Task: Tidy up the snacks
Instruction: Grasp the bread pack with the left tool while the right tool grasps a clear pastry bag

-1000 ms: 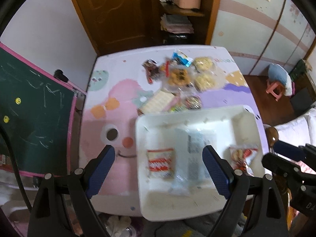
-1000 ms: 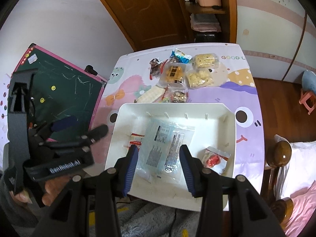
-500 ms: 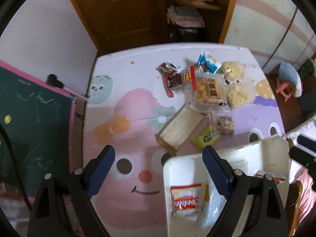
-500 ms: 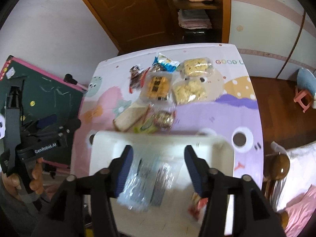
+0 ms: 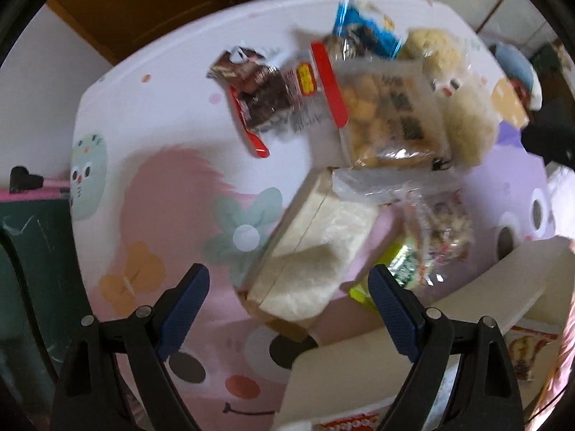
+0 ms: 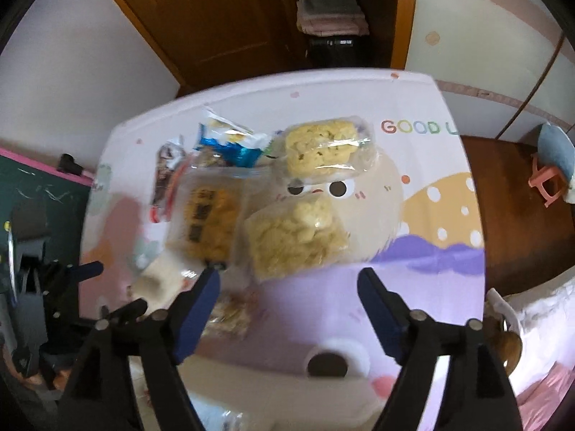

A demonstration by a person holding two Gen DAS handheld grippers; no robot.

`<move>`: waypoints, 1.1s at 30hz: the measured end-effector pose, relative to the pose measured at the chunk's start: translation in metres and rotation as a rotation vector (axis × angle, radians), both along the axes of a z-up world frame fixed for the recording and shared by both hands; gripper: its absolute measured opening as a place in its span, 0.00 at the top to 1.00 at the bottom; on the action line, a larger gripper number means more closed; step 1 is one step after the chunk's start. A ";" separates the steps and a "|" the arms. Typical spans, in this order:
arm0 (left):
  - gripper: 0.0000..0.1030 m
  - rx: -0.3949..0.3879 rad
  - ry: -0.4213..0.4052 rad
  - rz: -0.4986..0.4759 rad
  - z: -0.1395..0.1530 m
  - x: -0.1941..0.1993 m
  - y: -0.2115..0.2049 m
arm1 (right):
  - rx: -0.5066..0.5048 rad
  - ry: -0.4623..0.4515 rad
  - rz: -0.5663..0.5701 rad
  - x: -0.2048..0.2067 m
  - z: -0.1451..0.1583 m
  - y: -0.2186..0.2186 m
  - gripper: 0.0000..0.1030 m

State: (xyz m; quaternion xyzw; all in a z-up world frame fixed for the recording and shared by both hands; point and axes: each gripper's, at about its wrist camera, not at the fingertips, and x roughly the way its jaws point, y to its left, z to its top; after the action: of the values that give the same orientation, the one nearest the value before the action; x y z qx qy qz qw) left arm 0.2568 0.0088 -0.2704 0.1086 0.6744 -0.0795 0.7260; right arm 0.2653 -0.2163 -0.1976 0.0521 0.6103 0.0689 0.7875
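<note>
Snack packs lie in a heap on the cartoon-print table (image 5: 151, 136). My left gripper (image 5: 289, 289) is open and empty, hovering just above a pale wafer pack (image 5: 312, 251). Beyond it lie a chocolate cake pack (image 5: 258, 93), an orange biscuit pack (image 5: 388, 115), a blue packet (image 5: 363, 32) and a green packet (image 5: 402, 269). The white tray (image 5: 359, 366) is at the lower right. My right gripper (image 6: 287, 280) is open and empty, just above a yellow puff bag (image 6: 294, 237). A second puff bag (image 6: 323, 147) and the biscuit pack (image 6: 208, 222) lie near it.
A green chalkboard with a pink frame (image 5: 32, 251) stands at the table's left edge. A wooden door (image 6: 215, 18) and a shelf (image 6: 334, 14) are behind the table. A pink stool (image 6: 546, 186) stands on the floor to the right.
Both grippers have moved forward from over the tray to the snack heap and come closer to it. The left gripper is over the wafer pack, the right over the puff bag.
</note>
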 end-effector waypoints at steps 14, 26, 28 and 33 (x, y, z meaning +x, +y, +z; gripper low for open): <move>0.23 -0.036 0.122 0.000 -0.041 0.017 -0.006 | -0.103 0.111 0.108 0.038 -0.062 0.027 0.15; 0.36 -0.021 0.145 -0.013 -0.054 0.024 -0.014 | -0.186 0.181 0.101 0.049 -0.089 0.040 0.16; 0.42 -0.021 0.137 -0.014 -0.050 0.028 -0.018 | -0.172 0.186 0.087 0.048 -0.091 0.037 0.22; 0.45 -0.034 0.106 0.016 -0.042 0.031 -0.016 | -0.146 0.175 0.098 0.044 -0.083 0.031 0.46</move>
State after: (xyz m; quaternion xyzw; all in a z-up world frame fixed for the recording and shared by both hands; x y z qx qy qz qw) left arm 0.2879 -0.0070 -0.3125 0.0864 0.7114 -0.0909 0.6915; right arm 0.3094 -0.1851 -0.2808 -0.0295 0.6819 0.0578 0.7286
